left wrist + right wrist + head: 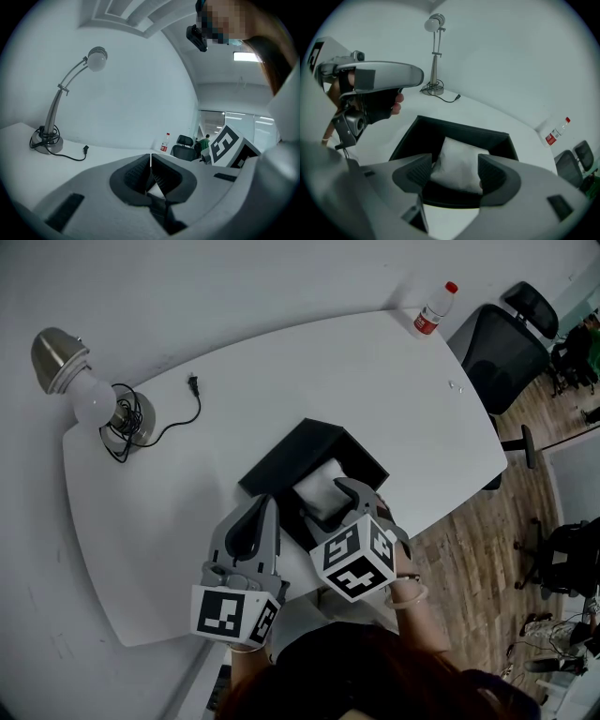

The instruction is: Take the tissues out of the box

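Closest in, the left gripper (265, 509) has its jaws pressed together with nothing between them, just beside the black box (281, 460). Next to it the right gripper (352, 489) tilts down over the box, jaws spread wide above the white tissues (323, 486), which lie inside it. Farther across the table (375, 381) stand a desk lamp (84, 390) and a bottle (434, 310).

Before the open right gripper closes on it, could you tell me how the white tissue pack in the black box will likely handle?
The tissue pack looks soft and pillowy, so it probably squashes under the jaws. It stands tilted in the box, so it likely lifts lightly, perhaps sagging.
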Motion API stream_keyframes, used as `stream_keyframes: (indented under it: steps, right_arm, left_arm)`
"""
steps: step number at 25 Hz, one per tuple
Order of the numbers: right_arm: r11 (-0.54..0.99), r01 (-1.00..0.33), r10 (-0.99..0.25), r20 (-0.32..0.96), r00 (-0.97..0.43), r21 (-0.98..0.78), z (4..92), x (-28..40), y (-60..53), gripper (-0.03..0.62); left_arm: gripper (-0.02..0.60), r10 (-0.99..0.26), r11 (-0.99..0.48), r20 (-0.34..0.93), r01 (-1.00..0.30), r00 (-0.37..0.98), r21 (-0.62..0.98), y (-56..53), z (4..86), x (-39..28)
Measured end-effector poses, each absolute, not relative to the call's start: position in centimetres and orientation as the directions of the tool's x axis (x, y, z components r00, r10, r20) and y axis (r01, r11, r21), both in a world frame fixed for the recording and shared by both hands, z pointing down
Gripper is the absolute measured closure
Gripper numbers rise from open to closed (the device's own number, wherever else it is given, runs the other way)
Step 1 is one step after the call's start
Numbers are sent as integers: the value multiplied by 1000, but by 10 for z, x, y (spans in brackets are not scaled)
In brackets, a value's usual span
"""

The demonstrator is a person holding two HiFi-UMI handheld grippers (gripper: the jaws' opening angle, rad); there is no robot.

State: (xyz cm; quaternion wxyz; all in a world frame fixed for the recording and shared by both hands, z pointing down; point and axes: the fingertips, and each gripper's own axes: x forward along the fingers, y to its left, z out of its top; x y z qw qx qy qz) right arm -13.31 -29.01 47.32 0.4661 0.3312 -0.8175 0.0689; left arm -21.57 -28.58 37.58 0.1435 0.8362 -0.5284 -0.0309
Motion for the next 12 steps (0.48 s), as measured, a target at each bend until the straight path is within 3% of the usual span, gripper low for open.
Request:
stream_keyframes:
  steps: [12]
  right_arm:
    - [763,-613,-413,883,-221,204,493,-130,-296,307]
  left_arm:
    - [555,-879,-418,101,-856,465,303,-299,383,-223]
